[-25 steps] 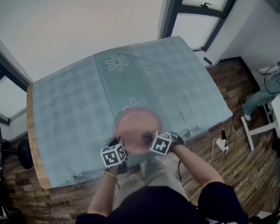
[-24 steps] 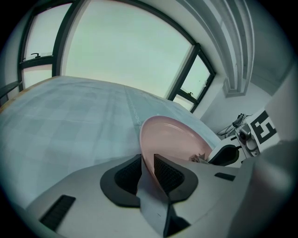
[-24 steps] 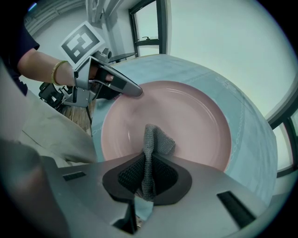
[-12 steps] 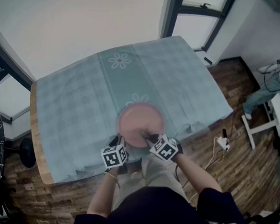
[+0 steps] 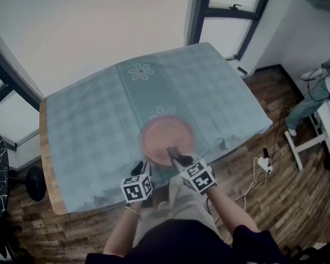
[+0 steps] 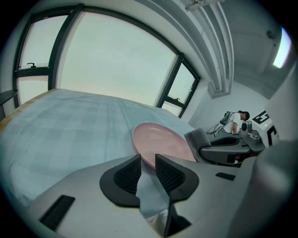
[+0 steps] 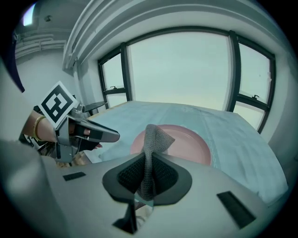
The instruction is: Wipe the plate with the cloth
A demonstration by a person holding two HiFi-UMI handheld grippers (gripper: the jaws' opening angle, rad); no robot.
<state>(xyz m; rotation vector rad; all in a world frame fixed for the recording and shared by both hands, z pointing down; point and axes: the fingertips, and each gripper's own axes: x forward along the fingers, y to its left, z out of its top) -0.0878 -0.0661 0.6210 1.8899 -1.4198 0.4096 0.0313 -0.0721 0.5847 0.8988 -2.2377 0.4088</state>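
Observation:
A pink plate (image 5: 167, 139) lies on the tablecloth near the table's front edge. My right gripper (image 5: 173, 153) hovers over the plate's near rim, shut on a grey cloth (image 7: 153, 135) that stands up between its jaws. In the right gripper view the plate (image 7: 188, 142) lies just beyond the held cloth. My left gripper (image 5: 140, 167) is left of the plate and just clear of its rim. Its jaws (image 6: 148, 162) stand apart with nothing between them. The left gripper view has the plate (image 6: 163, 144) ahead and the cloth (image 6: 198, 138) at the right gripper's tip.
A pale teal checked tablecloth (image 5: 98, 124) covers the wooden table, whose bare edge (image 5: 48, 171) shows at the left. Windows run behind the table. A white stand (image 5: 302, 146) and a power strip (image 5: 262, 163) sit on the wooden floor at the right.
Both grippers have drawn back from the plate toward the near table edge and risen. The right one has rolled, lifting the cloth off the plate's surface.

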